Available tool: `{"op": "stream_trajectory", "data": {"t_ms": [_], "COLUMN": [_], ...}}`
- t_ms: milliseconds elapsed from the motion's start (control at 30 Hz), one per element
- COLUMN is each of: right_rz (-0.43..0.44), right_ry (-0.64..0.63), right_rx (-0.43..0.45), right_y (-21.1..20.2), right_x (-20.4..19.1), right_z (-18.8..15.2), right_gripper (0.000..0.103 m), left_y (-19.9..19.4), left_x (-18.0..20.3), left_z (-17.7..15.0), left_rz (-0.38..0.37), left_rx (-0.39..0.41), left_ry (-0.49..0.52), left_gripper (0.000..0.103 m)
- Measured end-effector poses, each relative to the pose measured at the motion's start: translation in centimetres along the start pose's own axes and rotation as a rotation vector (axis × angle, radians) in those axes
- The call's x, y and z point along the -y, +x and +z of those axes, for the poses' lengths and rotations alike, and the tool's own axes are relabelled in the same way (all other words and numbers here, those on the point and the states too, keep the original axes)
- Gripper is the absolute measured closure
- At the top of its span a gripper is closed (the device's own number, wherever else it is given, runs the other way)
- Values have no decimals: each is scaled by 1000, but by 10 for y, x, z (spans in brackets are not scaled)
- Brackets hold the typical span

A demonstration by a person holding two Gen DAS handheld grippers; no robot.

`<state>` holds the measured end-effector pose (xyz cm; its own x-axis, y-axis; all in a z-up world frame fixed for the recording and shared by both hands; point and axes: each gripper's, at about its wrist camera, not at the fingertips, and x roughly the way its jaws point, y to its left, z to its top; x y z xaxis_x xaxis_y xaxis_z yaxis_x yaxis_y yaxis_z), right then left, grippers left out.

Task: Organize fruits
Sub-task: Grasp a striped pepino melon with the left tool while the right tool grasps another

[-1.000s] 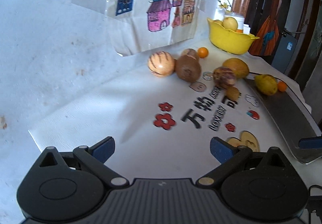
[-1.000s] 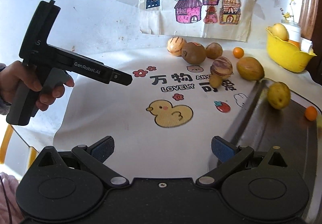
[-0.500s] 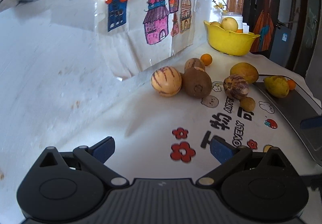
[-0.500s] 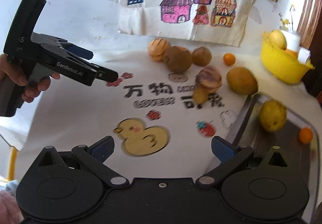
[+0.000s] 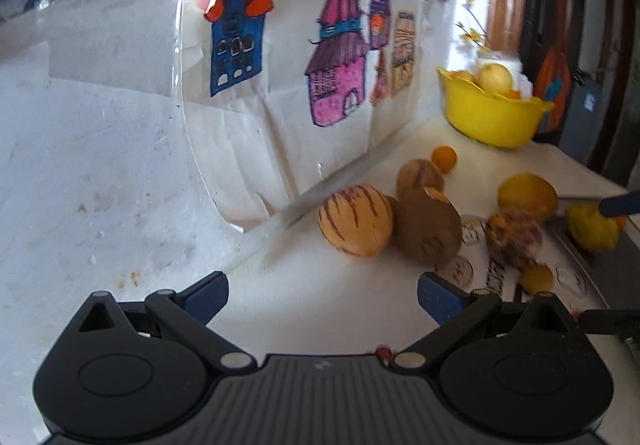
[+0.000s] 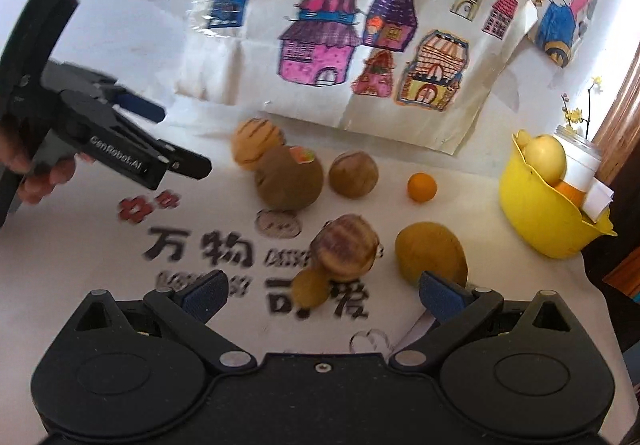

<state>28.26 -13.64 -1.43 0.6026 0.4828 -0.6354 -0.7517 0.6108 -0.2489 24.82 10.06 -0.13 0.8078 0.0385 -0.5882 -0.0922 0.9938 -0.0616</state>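
Movement: both tools have advanced toward the fruit since a second ago; the fruit itself lies as it did.
Left tool: fingers wide apart, holding nothing, aimed near the striped pale melon at the far left of the group.
Right tool: fingers wide apart, empty, low over the printed table cover, with the purple-striped fruit just ahead.
Hand: grips the left tool's handle, seen at left of the right view.
Placement: loose fruit is bunched mid-table, probably awaiting sorting; the yellow bowl at far right and the dark tray at right look like destinations.
Count, loose on table: one striped pale melon, one large brown fruit, one smaller brown fruit, one small orange, one purple-striped fruit, one small yellowish fruit, one mango-like yellow fruit; seven.
Count, tray: one yellow fruit; an orange behind it is mostly hidden.
Count, bowl: two pale fruits visible in the left view; the rest unclear.
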Motion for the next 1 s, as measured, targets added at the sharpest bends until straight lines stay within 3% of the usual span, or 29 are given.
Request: {"op": "stream_trajectory", "data": {"t_ms": [433, 1000], "right_rz": [17, 20], "right_ry": [74, 155], "right_rx": [5, -13], "right_y": [48, 66], "right_x": [14, 30], "right_z": [6, 2], "right_gripper": [15, 26], "left_y": [39, 62], "left_x": [-5, -4], "left_z": [12, 24], "left_rz": [34, -4], "left_rx": [10, 29], "left_ry": [-259, -315], "left_gripper": [7, 17]}}
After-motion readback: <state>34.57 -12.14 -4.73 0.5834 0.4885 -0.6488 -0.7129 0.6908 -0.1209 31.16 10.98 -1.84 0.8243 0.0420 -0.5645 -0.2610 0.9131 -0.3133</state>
